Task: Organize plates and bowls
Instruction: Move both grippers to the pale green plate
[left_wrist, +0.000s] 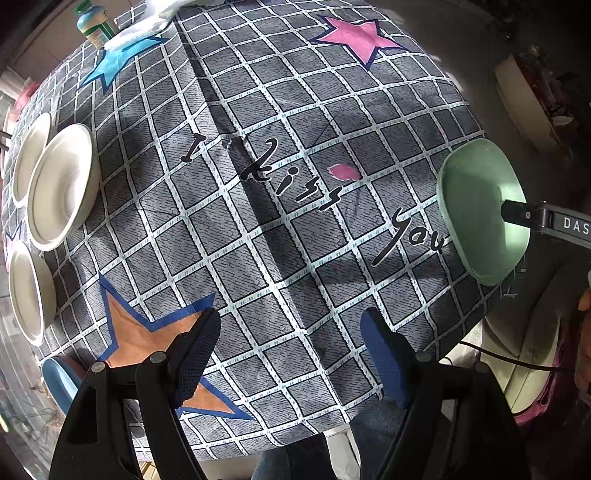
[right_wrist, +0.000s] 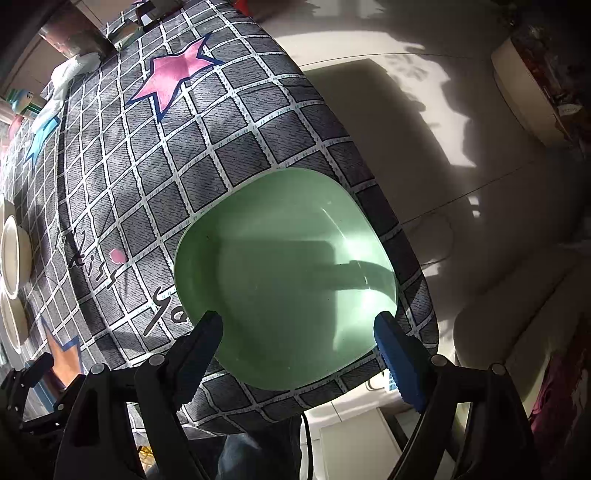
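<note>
A pale green squarish plate lies on the checked tablecloth near the table's right edge, also seen as the green plate in the left wrist view. My right gripper hovers over its near rim, open, its pads clear of the plate. Its shadow falls across the plate. Three white bowls sit at the table's left side: white bowl, one behind it, and one nearer. My left gripper stands open and empty above the orange star.
A green-capped bottle and a white cloth sit at the far end of the table. The table edge drops to a pale floor on the right. A blue curved object shows below the near left corner.
</note>
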